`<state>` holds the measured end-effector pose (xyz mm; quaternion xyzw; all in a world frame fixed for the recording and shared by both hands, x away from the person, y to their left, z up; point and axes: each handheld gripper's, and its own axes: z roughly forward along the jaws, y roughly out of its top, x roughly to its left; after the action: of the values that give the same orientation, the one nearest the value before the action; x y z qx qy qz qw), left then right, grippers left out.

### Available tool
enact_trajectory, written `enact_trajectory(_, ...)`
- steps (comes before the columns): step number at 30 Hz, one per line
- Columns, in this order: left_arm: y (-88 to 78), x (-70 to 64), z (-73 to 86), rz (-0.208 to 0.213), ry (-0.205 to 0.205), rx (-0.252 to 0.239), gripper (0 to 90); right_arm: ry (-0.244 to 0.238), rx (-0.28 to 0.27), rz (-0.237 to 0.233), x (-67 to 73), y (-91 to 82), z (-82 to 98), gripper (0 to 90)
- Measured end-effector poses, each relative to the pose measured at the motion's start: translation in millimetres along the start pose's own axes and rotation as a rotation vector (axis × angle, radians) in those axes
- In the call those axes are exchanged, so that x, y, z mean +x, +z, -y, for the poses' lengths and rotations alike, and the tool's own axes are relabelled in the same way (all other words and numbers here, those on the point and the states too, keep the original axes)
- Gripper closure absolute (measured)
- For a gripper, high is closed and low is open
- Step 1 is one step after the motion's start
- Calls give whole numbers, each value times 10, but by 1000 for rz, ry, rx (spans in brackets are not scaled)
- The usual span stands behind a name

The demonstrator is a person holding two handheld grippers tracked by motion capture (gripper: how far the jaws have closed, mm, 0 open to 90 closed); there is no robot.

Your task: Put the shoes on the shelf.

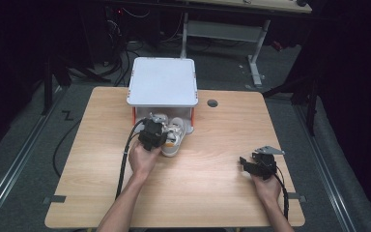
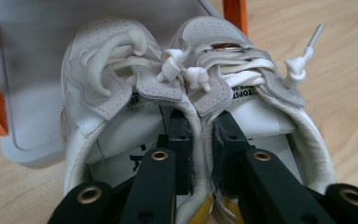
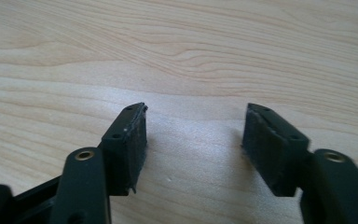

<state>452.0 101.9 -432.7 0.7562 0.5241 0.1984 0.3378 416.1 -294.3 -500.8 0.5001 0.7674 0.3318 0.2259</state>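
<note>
The left claw (image 2: 200, 135) pinches a pair of white shoes (image 2: 186, 88) by their two inner collars, one jaw reaching down inside each shoe and the two collar walls squeezed together between the pads. In the high view the left claw (image 1: 158, 137) and the pair of white shoes (image 1: 176, 133) sit just near of a white shelf stand (image 1: 163, 81) with orange legs, at the far middle of the table (image 1: 207, 193). The toes point away towards the stand, and the left gripper view shows them touching or just over the stand's pale base plate; the knotted laces lie loose across the tongues.

The right claw (image 3: 193, 140) is spread, with bare wood grain between its pads and nothing in it. In the high view the right claw (image 1: 245, 163) rests low over the table at the near right, well apart from the shoes, pointing left.
</note>
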Motion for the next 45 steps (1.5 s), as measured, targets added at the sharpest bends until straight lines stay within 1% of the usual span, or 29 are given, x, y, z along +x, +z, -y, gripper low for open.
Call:
enact_trajectory(2, 25, 44, -8, -2, -18, -15, 798, 1, -3, 1, -1, -2, 1, 464)
enact_trajectory(3, 44, 68, -8, -6, -34, -17, 798, 1, -6, 1, -3, -3, 0, 491)
enact_trajectory(4, 58, 84, -8, -10, -38, -18, 797, 0, -9, 0, 0, -3, -1, 533)
enact_trajectory(8, 140, 155, 2, -41, -61, -13, 795, -13, -14, -17, 36, 5, -12, 596)
enact_trajectory(11, 187, 191, 11, -49, -76, -11, 793, -20, 13, -51, 81, 2, -53, 610)
enact_trajectory(15, 235, 217, 17, -62, -87, -15, 793, -37, -9, -96, 153, -26, -181, 609)
enact_trajectory(18, 253, 237, 14, -62, -101, -24, 791, -50, -23, -123, 207, -56, -291, 609)
enact_trajectory(20, 264, 237, -2, -66, -100, -19, 790, -58, -34, -143, 251, -78, -373, 609)
enact_trajectory(22, 276, 226, -29, -73, -88, -14, 788, -68, -47, -168, 301, -97, -471, 609)
enact_trajectory(24, 298, 216, -45, -77, -71, -9, 786, -69, -55, -190, 339, -107, -550, 611)
enact_trajectory(29, 321, 233, -51, -68, -91, -13, 769, -83, -70, -259, 477, -124, -824, 635)
enact_trajectory(31, 326, 238, -49, -61, -89, -13, 759, -95, -77, -282, 536, -127, -935, 648)
enact_trajectory(32, 330, 236, -48, -61, -81, -12, 751, -103, -82, -294, 573, -129, -1003, 656)
enact_trajectory(34, 342, 219, -48, -69, -73, -14, 737, -115, -96, -322, 653, -132, -1161, 667)
enact_trajectory(35, 345, 211, -49, -73, -76, -15, 729, -120, -102, -330, 690, -132, -1233, 673)
enact_trajectory(37, 351, 200, -49, -76, -74, -17, 716, -133, -117, -338, 748, -126, -1360, 681)
enact_trajectory(38, 351, 199, -49, -77, -74, -16, 712, -137, -124, -341, 787, -121, -1455, 684)
enact_trajectory(39, 351, 201, -48, -75, -74, -15, 709, -143, -134, -341, 808, -116, -1511, 688)
enact_trajectory(42, 349, 200, -45, -73, -69, -11, 691, -152, -163, -338, 906, -104, -1754, 699)
enact_trajectory(45, 347, 194, -45, -81, -67, -10, 674, -159, -186, -332, 989, -85, -1940, 708)
